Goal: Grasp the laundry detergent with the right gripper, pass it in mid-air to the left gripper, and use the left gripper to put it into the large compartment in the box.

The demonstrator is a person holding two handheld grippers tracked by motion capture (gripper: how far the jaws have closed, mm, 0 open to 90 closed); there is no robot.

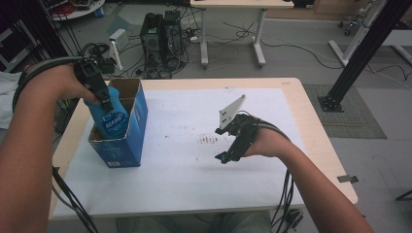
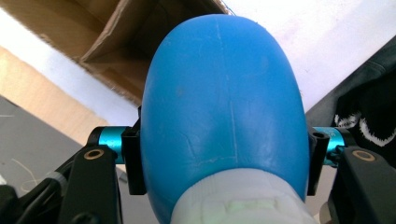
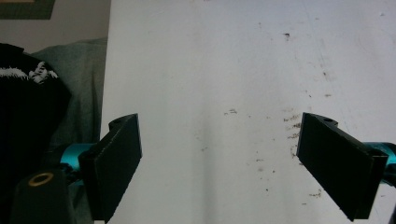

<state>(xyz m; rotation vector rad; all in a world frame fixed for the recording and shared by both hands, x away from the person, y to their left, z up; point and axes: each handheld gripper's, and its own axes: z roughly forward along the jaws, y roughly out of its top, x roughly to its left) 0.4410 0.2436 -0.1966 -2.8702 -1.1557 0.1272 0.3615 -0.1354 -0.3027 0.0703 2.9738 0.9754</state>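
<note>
Your left gripper fingers clamp the blue bottle over the open box; lower it straight, clear of the flaps. Right gripper fingers wide, empty, over the counter.

Illumination is dim and even, with a cool cast. Shadows on the white-covered wooden bench are soft. The glossy blue plastic bottle appears slightly soft-focused at close range; the black jaws look underexposed.

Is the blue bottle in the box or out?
Partly in: the bottle, clamped by the left gripper, has its lower end inside the open box.
</note>
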